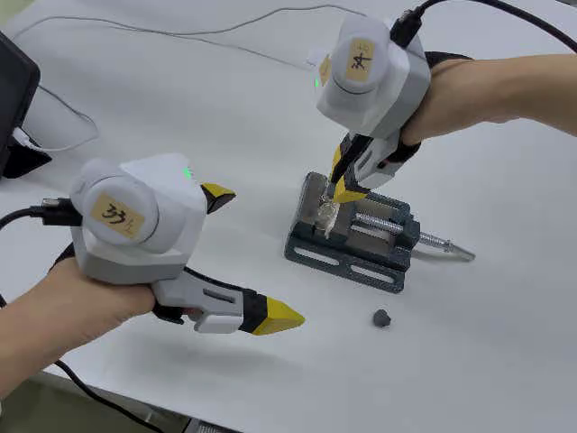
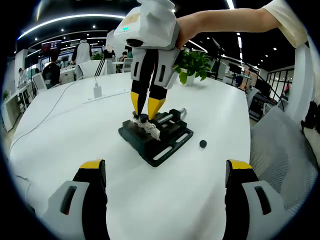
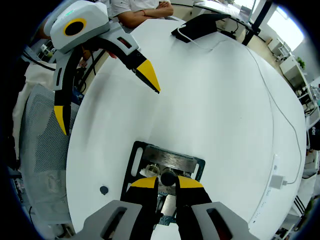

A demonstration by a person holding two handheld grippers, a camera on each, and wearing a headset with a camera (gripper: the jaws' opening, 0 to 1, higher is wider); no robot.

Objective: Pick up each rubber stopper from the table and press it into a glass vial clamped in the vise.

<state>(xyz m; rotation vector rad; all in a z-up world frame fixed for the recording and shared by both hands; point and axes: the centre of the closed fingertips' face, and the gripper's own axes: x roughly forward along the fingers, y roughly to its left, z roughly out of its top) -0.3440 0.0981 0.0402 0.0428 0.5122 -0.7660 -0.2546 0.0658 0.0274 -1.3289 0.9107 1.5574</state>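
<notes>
A dark vise (image 1: 361, 248) (image 2: 159, 141) (image 3: 172, 158) stands on the white table and clamps a glass vial (image 1: 326, 215) (image 3: 151, 170). My right gripper (image 1: 343, 191) (image 2: 145, 109) (image 3: 167, 183) points down over the vise, shut on a dark rubber stopper (image 3: 168, 177) (image 2: 143, 118) just beside the vial's mouth. Whether the stopper touches the vial I cannot tell. A second rubber stopper (image 1: 381, 317) (image 2: 202, 144) (image 3: 103, 190) lies loose on the table near the vise. My left gripper (image 1: 251, 257) (image 2: 166, 167) (image 3: 107, 97) hovers open and empty to the left.
The vise's screw handle (image 1: 446, 245) sticks out to the right. A black device (image 1: 13, 99) and thin cables (image 1: 180, 34) lie at the far left and back. A white charger (image 2: 97, 90) sits further off. The table's front edge (image 1: 117, 392) runs under my left hand.
</notes>
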